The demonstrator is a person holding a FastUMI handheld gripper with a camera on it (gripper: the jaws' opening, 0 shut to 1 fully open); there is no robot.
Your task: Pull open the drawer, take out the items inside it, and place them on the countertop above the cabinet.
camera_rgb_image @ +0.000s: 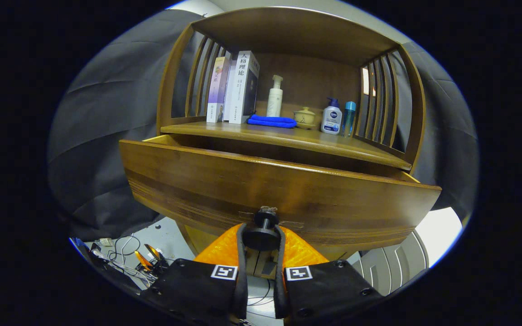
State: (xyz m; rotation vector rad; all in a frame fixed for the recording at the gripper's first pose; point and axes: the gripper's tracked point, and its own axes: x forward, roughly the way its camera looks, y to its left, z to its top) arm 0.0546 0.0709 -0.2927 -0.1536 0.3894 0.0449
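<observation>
A wooden cabinet has its drawer (279, 190) pulled out toward me; I see its wide front panel from slightly below, and its inside is hidden. A dark round knob (262, 235) juts from the middle of the drawer front. My gripper (261, 237) is shut on the knob, one finger on each side of its disc. Above the drawer runs the countertop (283, 138), under a curved wooden hood with slatted sides.
On the countertop stand three books (234, 88), a white pump bottle (275, 97), a folded blue cloth (272, 121), a small lidded ceramic pot (305, 117), a white-and-blue lotion bottle (332, 117) and a slim teal bottle (348, 118). Cables (125, 258) lie on the floor below.
</observation>
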